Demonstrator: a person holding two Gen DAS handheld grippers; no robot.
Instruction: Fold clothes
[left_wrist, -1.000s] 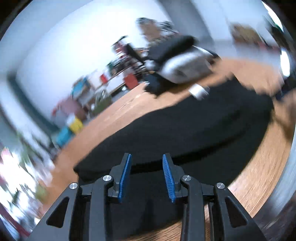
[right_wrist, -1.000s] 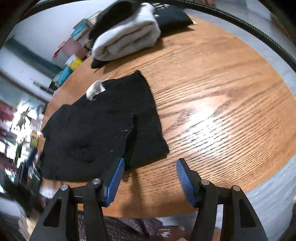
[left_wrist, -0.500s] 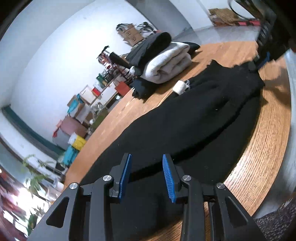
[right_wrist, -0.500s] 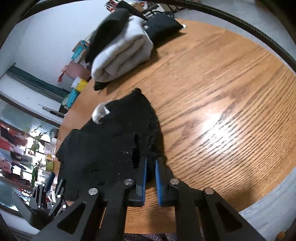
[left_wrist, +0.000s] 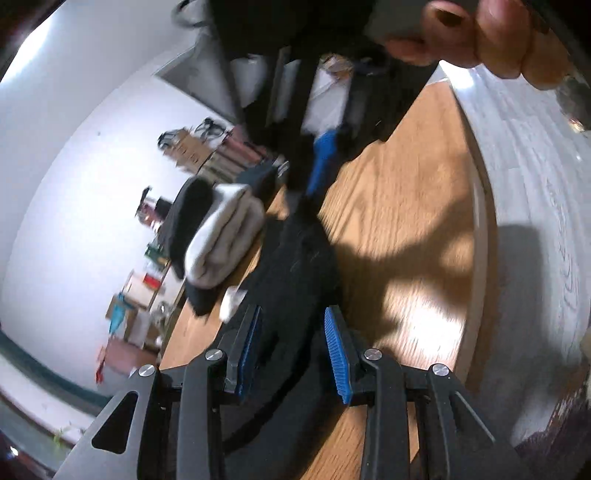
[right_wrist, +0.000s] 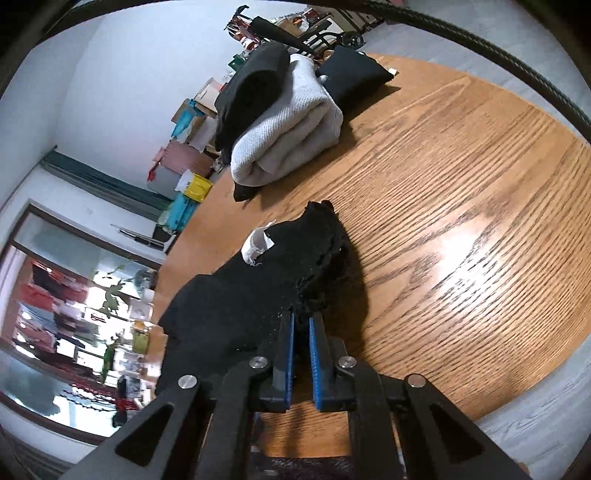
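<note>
Black garment (right_wrist: 236, 310) trails left from our right gripper (right_wrist: 301, 332), which is clamped on its corner, while our left gripper (left_wrist: 291, 350) hangs apart above it.

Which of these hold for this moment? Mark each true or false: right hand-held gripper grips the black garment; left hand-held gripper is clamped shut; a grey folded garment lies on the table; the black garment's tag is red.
1. The right hand-held gripper is shut on the black garment: true.
2. The left hand-held gripper is clamped shut: false, its fingers stand apart over the cloth.
3. A grey folded garment lies on the table: true.
4. The tag is red: false, it is white.
</note>
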